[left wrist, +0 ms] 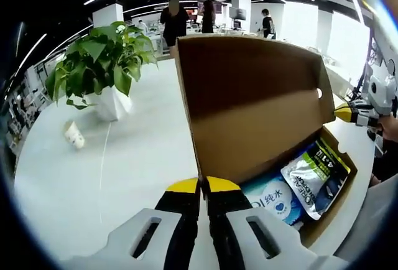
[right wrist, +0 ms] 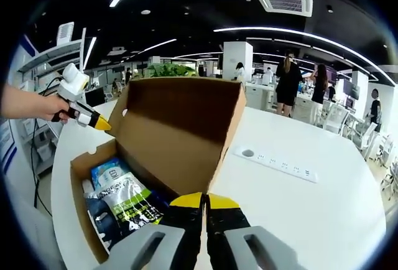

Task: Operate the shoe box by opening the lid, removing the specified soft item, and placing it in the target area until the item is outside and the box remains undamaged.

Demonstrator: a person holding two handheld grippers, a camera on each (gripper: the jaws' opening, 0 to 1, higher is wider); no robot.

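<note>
The shoe box (left wrist: 261, 133) sits on the white surface (left wrist: 124, 158) with its lid (right wrist: 180, 127) already up. Both grippers, left (left wrist: 203, 189) and right (right wrist: 204, 200), have their jaws closed on the lid's edges. The soft packs (right wrist: 124, 204) are still inside, so taking one out is left.

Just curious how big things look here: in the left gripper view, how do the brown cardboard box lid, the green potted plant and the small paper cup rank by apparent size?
1. Brown cardboard box lid, largest, though nearest the camera.
2. Green potted plant.
3. Small paper cup, smallest.
</note>
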